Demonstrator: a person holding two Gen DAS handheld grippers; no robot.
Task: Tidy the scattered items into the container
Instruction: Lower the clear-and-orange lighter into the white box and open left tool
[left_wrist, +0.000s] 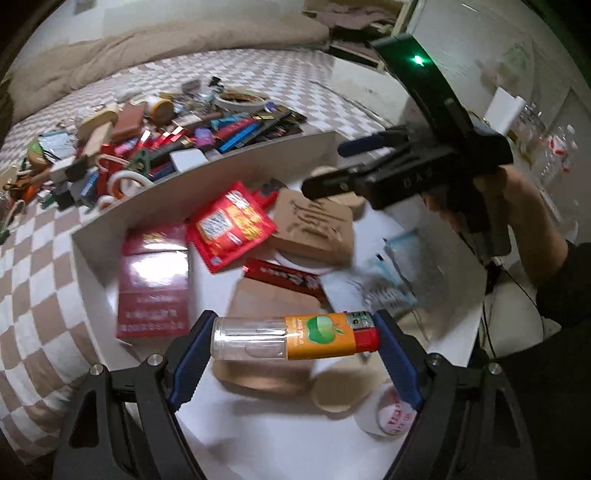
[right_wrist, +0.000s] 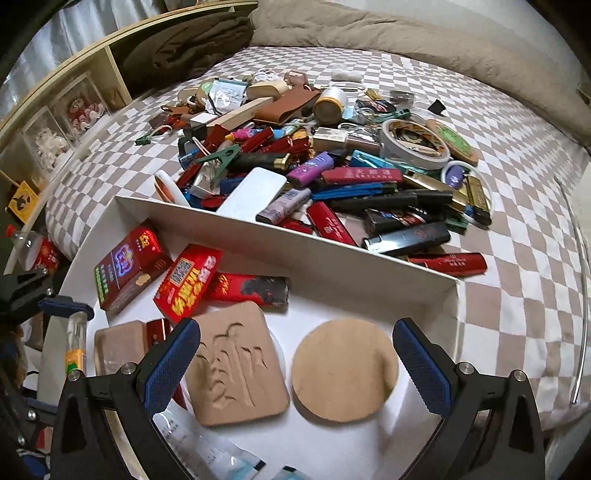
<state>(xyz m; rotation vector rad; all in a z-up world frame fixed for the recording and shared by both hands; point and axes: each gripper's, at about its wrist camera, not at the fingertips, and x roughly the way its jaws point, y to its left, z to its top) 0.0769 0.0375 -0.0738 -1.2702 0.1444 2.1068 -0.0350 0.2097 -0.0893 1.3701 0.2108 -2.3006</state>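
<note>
Closest in, the left gripper holds a clear lighter with an orange apple label, gripped end to end, so the jaws stand wide with a pad on each end. Held lengthwise like that, it hangs level over the white box, which looks like the container, and I judge it is about to be let go there.

The right gripper hovers over the same box with its jaws spread wide and nothing between them. Directly under it lie a round cork coaster and a square carved tile, side by side on the box floor. Empty as it is, I would guess it is free to go for the next item.

Further into the box sit a dark red carton, a red foil packet and a red-and-black wrapper, lying flat and overlapping, which suits things dropped in rather than arranged.

Beyond the far wall of the box, the heap of lighters, tape rolls, clips and small cases spreads over the checked bedcover, pressed right up against the box so each item has only a short trip. Most of the job appears still undone.
</note>
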